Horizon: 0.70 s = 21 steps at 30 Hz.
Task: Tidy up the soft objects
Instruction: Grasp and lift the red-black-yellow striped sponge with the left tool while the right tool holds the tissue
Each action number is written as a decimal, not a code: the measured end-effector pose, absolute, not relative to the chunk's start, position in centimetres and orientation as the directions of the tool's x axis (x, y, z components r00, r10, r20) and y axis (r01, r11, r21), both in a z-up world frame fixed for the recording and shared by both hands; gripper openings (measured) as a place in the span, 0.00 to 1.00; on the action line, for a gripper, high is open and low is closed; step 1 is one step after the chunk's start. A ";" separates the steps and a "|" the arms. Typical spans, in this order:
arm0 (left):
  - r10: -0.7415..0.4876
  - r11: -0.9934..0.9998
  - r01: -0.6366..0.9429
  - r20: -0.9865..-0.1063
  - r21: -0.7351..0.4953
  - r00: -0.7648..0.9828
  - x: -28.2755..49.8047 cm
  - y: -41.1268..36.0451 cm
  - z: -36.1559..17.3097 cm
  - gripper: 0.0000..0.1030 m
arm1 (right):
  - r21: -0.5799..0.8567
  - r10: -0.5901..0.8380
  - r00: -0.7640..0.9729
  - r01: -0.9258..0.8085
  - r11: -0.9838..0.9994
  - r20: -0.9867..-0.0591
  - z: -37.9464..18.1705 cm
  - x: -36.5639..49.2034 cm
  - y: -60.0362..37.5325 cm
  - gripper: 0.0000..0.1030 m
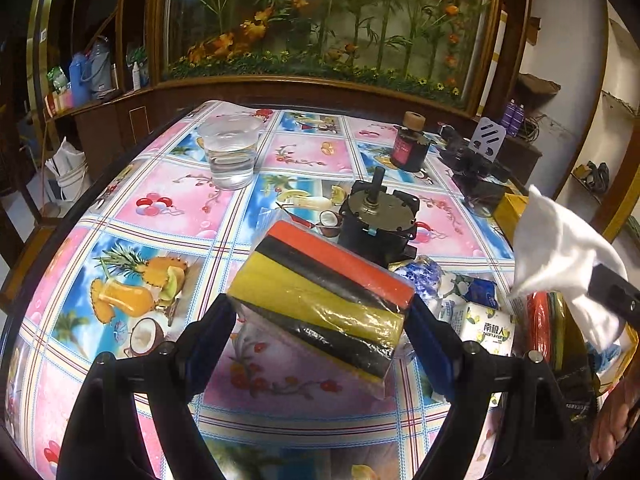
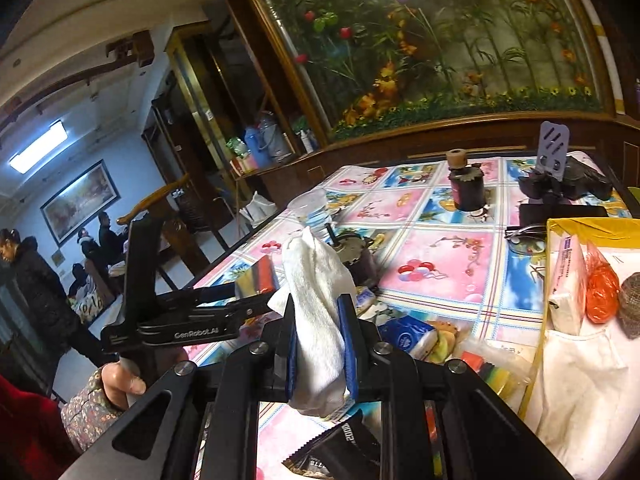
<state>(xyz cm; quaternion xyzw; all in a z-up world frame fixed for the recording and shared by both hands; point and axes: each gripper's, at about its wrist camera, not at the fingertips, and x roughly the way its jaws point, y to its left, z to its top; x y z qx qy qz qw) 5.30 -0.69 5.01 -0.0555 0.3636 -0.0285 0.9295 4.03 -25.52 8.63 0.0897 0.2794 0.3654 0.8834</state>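
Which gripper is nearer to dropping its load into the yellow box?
Right, probably. The right gripper, shut on the white cloth, has the yellow box close on its right; the left gripper holds the wrapped striped sponges farther away.

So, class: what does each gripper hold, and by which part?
The left gripper clamps the wrapped sponge pack across its two ends; the right gripper pinches the white cloth around its middle.
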 end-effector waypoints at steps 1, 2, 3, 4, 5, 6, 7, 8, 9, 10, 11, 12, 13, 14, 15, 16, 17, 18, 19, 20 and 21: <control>-0.096 0.992 0.016 -0.673 -0.124 0.734 5.3 -0.7 5.0 0.82 | 0.368 0.696 0.577 -0.593 0.716 -0.427 8.6 4.1 -25.7 0.19; -0.097 0.992 0.018 -0.672 -0.124 0.734 5.3 -0.8 5.0 0.82 | 0.370 0.693 0.581 -0.587 0.720 -0.426 8.6 4.1 -25.9 0.19; -0.096 0.992 0.018 -0.671 -0.122 0.735 5.2 -0.8 5.0 0.82 | 0.367 0.688 0.588 -0.583 0.725 -0.426 8.7 4.0 -26.0 0.19; -0.095 0.993 0.019 -0.671 -0.120 0.736 5.2 -0.7 5.0 0.82 | 0.366 0.685 0.591 -0.581 0.727 -0.426 8.7 4.0 -26.1 0.19; -0.095 0.993 0.019 -0.671 -0.119 0.735 5.2 -0.8 5.0 0.82 | 0.366 0.684 0.592 -0.579 0.729 -0.427 8.7 4.0 -26.2 0.19; -0.095 0.993 0.019 -0.671 -0.119 0.736 5.2 -0.8 5.0 0.82 | 0.364 0.681 0.594 -0.576 0.732 -0.428 8.7 3.9 -26.2 0.19; -0.094 0.993 0.019 -0.671 -0.118 0.736 5.2 -0.8 5.0 0.82 | 0.361 0.676 0.599 -0.572 0.736 -0.429 8.7 4.0 -26.3 0.19; -0.091 0.993 0.019 -0.671 -0.114 0.736 5.2 -0.8 5.0 0.82 | 0.361 0.675 0.600 -0.571 0.737 -0.429 8.7 4.1 -26.3 0.19; -0.090 0.993 0.019 -0.671 -0.113 0.736 5.2 -0.8 5.0 0.82 | 0.363 0.673 0.603 -0.568 0.739 -0.428 8.7 4.0 -26.4 0.19; -0.090 0.994 0.019 -0.671 -0.112 0.736 5.2 -0.8 5.0 0.82 | 0.363 0.671 0.607 -0.565 0.741 -0.426 8.8 4.0 -26.5 0.19; -0.090 0.993 0.019 -0.670 -0.113 0.737 5.2 -0.8 5.0 0.82 | 0.366 0.669 0.612 -0.561 0.743 -0.421 8.8 4.0 -26.6 0.19; -0.091 0.993 0.020 -0.670 -0.113 0.737 5.2 -0.8 5.0 0.82 | 0.368 0.668 0.615 -0.557 0.744 -0.419 8.8 4.1 -26.7 0.19; -0.091 0.993 0.021 -0.669 -0.112 0.738 5.2 -0.9 5.0 0.82 | 0.372 0.665 0.619 -0.551 0.747 -0.417 8.8 4.2 -26.9 0.19; -0.091 0.994 0.022 -0.668 -0.111 0.739 5.2 -0.9 5.0 0.82 | 0.375 0.661 0.623 -0.544 0.750 -0.418 8.8 4.3 -27.0 0.19; -0.091 0.994 0.024 -0.667 -0.110 0.740 5.1 -0.9 5.0 0.82 | 0.380 0.655 0.629 -0.534 0.756 -0.419 8.7 4.4 -27.3 0.19; -0.091 0.994 0.025 -0.665 -0.108 0.741 5.1 -0.9 5.1 0.82 | 0.384 0.652 0.632 -0.527 0.758 -0.419 8.7 4.5 -27.5 0.19; -0.088 0.994 0.025 -0.663 -0.104 0.744 5.0 -0.9 5.1 0.82 | 0.392 0.650 0.635 -0.520 0.759 -0.418 8.7 4.5 -27.7 0.19; -0.086 0.995 0.026 -0.661 -0.101 0.746 5.0 -0.9 5.1 0.82 | 0.396 0.648 0.637 -0.515 0.760 -0.416 8.7 4.7 -27.9 0.19; -0.086 0.995 0.027 -0.659 -0.099 0.747 4.9 -1.0 5.2 0.82 | 0.399 0.646 0.641 -0.510 0.762 -0.414 8.7 4.7 -28.1 0.19; -0.083 0.995 0.027 -0.656 -0.094 0.750 4.9 -1.1 5.2 0.82 | 0.402 0.643 0.645 -0.505 0.764 -0.412 8.7 4.7 -28.3 0.20; -0.077 0.996 0.026 -0.653 -0.088 0.753 4.8 -1.2 5.3 0.82 | 0.402 0.641 0.648 -0.502 0.765 -0.410 8.8 4.7 -28.4 0.20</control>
